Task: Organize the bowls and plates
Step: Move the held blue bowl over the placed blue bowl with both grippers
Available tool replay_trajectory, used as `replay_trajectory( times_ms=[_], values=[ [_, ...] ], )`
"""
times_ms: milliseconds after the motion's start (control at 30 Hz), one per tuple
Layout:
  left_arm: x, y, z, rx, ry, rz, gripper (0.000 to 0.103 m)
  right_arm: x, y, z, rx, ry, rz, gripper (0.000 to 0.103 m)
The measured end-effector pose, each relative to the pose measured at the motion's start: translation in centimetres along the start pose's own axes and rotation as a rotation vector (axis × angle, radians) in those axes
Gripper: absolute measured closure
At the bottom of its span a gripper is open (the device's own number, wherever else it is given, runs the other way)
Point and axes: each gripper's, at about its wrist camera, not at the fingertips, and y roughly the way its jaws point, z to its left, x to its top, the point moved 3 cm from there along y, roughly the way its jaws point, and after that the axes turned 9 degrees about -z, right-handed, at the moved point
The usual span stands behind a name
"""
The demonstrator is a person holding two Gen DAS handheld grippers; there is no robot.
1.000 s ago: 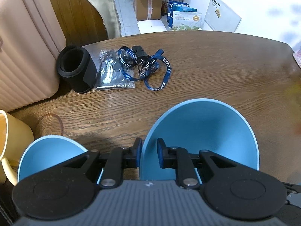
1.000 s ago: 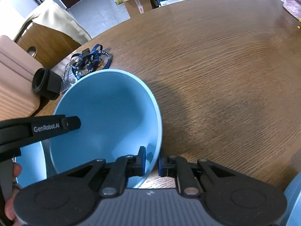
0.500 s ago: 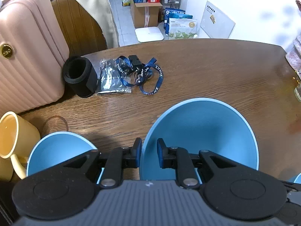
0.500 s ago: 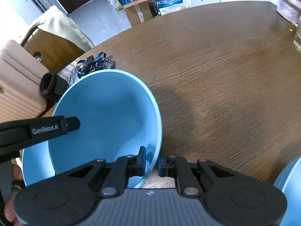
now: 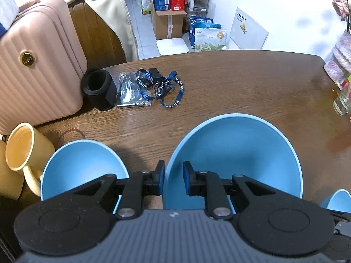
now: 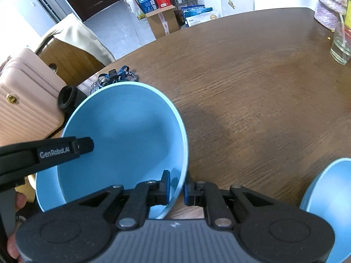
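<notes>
Left hand-held gripper (image 5: 173, 180) and right hand-held gripper (image 6: 176, 189) each pinch the big blue bowl (image 5: 237, 153) rim, opposite sides. Lift evenly, keep level, nest into smaller bowl (image 5: 81, 164) left of it.

Bright, even indoor light, soft shadows on the table (image 5: 241, 83), sharp focus, strong fisheye bending at edges.

pink suitcase (image 5: 37, 70), yellow mug (image 5: 24, 151), blue lanyard (image 5: 162, 85), glass (image 6: 341, 43)
</notes>
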Motion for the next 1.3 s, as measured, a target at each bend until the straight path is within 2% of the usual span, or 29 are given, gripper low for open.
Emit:
replay_trajectory(
  times_ms=[900,1300],
  values=[
    [-4.3,-8.6,-0.5,-0.030,-0.030,-0.095,0.085,-4.0,-6.8,-0.3,0.006,-0.047,-0.067,0.092],
    [-6.6,-11.6,-1.9,-0.060,-0.030,-0.121,0.085,-6.2,-9.5,-1.6,0.004,-0.062,-0.082,0.092]
  ],
)
